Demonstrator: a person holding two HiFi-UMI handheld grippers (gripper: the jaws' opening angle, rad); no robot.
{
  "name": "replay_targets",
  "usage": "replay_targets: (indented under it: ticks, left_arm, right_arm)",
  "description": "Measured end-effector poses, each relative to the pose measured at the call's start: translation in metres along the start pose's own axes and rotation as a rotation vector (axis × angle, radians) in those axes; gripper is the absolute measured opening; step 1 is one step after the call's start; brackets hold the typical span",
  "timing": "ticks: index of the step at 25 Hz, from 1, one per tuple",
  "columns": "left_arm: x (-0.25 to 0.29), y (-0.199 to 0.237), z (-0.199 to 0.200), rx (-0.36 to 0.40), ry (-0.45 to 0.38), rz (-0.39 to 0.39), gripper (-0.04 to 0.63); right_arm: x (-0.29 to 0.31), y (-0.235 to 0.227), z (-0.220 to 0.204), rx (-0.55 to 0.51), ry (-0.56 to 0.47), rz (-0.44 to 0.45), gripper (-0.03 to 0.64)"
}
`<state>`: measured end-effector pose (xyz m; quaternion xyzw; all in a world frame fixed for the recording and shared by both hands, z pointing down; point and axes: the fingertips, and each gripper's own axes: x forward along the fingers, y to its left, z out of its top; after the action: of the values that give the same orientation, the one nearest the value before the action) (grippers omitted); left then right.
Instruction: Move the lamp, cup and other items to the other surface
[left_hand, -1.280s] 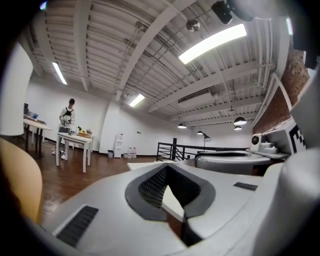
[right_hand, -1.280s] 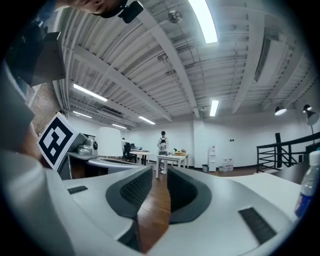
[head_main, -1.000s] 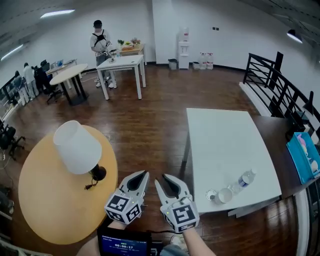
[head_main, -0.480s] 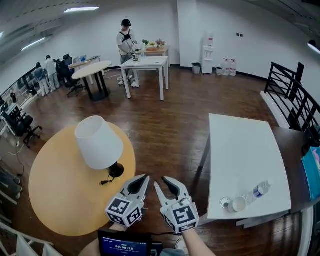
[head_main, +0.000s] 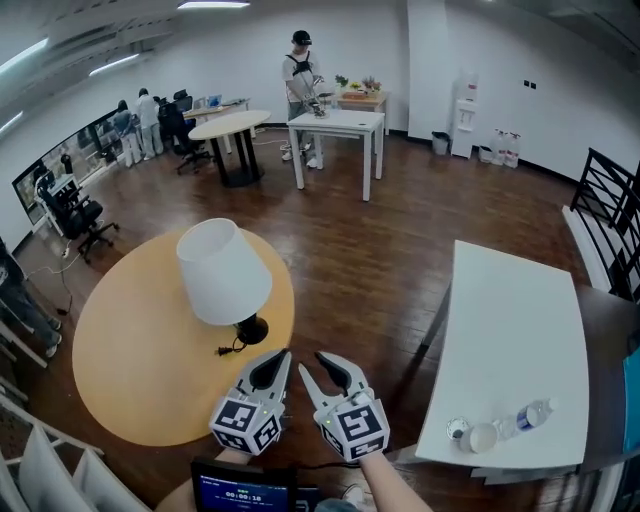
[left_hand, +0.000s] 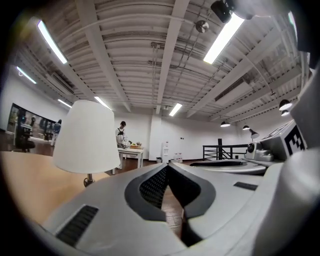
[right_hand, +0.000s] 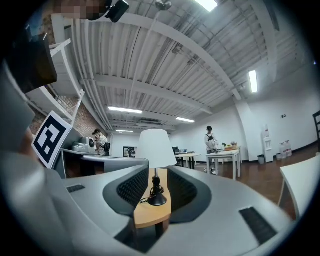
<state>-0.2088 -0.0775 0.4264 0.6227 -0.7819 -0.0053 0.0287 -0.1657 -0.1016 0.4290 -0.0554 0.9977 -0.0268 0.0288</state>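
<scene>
A lamp with a white shade (head_main: 223, 272) and black base stands on the round wooden table (head_main: 130, 360) at left; it also shows in the left gripper view as the lamp (left_hand: 87, 136) and in the right gripper view as the lamp (right_hand: 154, 150), framed between the jaws but far off. A cup (head_main: 482, 437), a clear bottle (head_main: 525, 416) and a small lid lie near the front of the white table (head_main: 520, 340) at right. My left gripper (head_main: 272, 367) is shut and empty. My right gripper (head_main: 320, 370) is open and empty, its jaws having just been opening. Both hover over the floor, short of the round table.
A dark wooden floor (head_main: 350, 260) lies between the two tables. A black railing (head_main: 610, 200) stands at far right. Further back are another white table (head_main: 338, 125), a round table (head_main: 228, 128), office chairs and several people. A screen (head_main: 235, 492) sits at the bottom edge.
The view has swung left: the round table and lamp now sit nearer the centre and closer to my grippers, the white table further right. The right jaws stand wider apart.
</scene>
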Motion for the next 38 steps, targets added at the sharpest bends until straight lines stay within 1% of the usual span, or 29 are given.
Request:
replay_targets:
  ticks: [2,4,6,9,12,14,16,19,21,23,27,30,33,37,38]
  left_arm:
    - [-0.006,0.008,-0.002,-0.006,-0.011,0.051,0.012]
    - [-0.014,0.014,-0.001,-0.02,-0.007,0.104,0.042]
    - [-0.024,0.02,-0.003,-0.027,0.005,0.158,0.049]
    - [-0.039,0.031,-0.009,-0.011,0.03,0.233,0.049]
    - [-0.052,0.047,-0.012,-0.009,0.044,0.302,0.049]
    - [-0.058,0.06,-0.015,-0.018,0.053,0.34,0.049]
    - [-0.061,0.073,-0.019,-0.027,0.052,0.368,0.049]
    - [-0.063,0.096,-0.027,-0.021,0.042,0.391,0.049]
    - [-0.061,0.115,-0.035,-0.019,0.045,0.401,0.049]
    - [-0.058,0.133,-0.046,-0.027,0.052,0.407,0.049]
    - [-0.058,0.168,-0.055,-0.032,0.06,0.409,0.049]
    - [-0.058,0.191,-0.065,-0.046,0.084,0.409,0.049]
    - [-0.06,0.213,-0.073,-0.059,0.102,0.41,0.049]
    - [-0.061,0.232,-0.076,-0.079,0.117,0.407,0.049]
    - [-0.062,0.235,-0.078,-0.082,0.122,0.404,0.049]
  right_arm:
    - [0.009,0.003,-0.003,0.005,0.005,0.045,0.128]
    - [0.017,0.005,-0.007,0.005,0.019,0.087,0.129]
    - [0.026,0.007,-0.012,0.015,0.032,0.125,0.131]
    - [0.041,0.012,-0.021,0.042,0.045,0.178,0.173]
    - [0.063,0.021,-0.03,0.055,0.061,0.232,0.175]
    - [0.08,0.028,-0.039,0.066,0.073,0.258,0.211]
    - [0.096,0.032,-0.048,0.066,0.079,0.271,0.212]
    - [0.123,0.037,-0.064,0.069,0.089,0.277,0.214]
    - [0.142,0.038,-0.077,0.076,0.108,0.284,0.247]
    - [0.162,0.037,-0.091,0.081,0.123,0.284,0.252]
    - [0.203,0.037,-0.103,0.069,0.119,0.26,0.258]
    - [0.229,0.038,-0.114,0.038,0.105,0.231,0.294]
    - [0.251,0.039,-0.121,-0.009,0.109,0.209,0.296]
    - [0.275,0.044,-0.127,-0.042,0.124,0.215,0.295]
    - [0.278,0.046,-0.128,-0.05,0.122,0.221,0.274]
